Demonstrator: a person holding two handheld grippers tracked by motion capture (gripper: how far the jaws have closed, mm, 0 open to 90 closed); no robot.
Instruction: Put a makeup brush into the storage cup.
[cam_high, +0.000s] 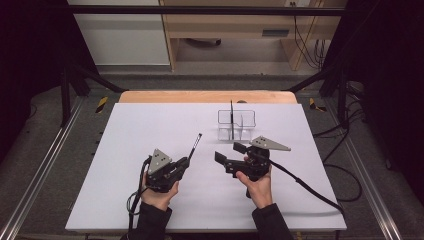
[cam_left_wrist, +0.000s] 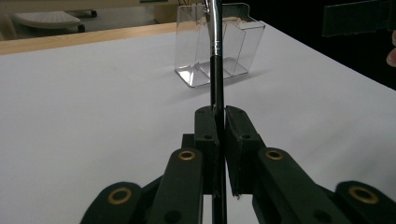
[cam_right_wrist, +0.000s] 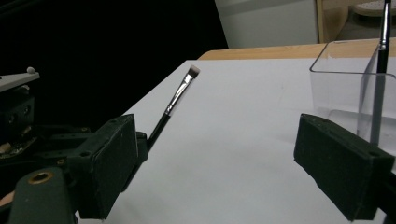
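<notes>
My left gripper is shut on the black handle of a thin makeup brush, which slants up and away toward the table's middle. In the left gripper view the pads pinch the brush handle. The brush's pale bristle tip shows in the right gripper view, beside the left gripper's body. My right gripper is open, with nothing between its jaws. Just beyond it stands a clear divided organizer with a second black brush upright inside.
The white table top ends in a wooden strip at the far side. Black cables trail from the right gripper across the table's right side. Dark frame bars and floor cables surround the table.
</notes>
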